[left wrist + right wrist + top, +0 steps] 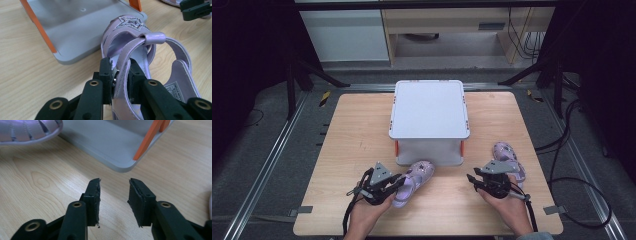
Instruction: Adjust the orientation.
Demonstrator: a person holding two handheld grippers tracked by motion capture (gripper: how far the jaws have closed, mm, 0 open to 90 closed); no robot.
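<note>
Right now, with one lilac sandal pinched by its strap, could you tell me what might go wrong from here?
The left gripper holds the lilac strappy sandal only by a thin strap, so it may swing or slip. The grey two-tier rack stands close, so a lift could bump it. The right gripper closes on nothing beside the second lilac sandal.

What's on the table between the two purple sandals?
In the high view, bare wooden table lies between the left sandal and the right sandal, apart from the right gripper, whose open jaws hold nothing.
</note>
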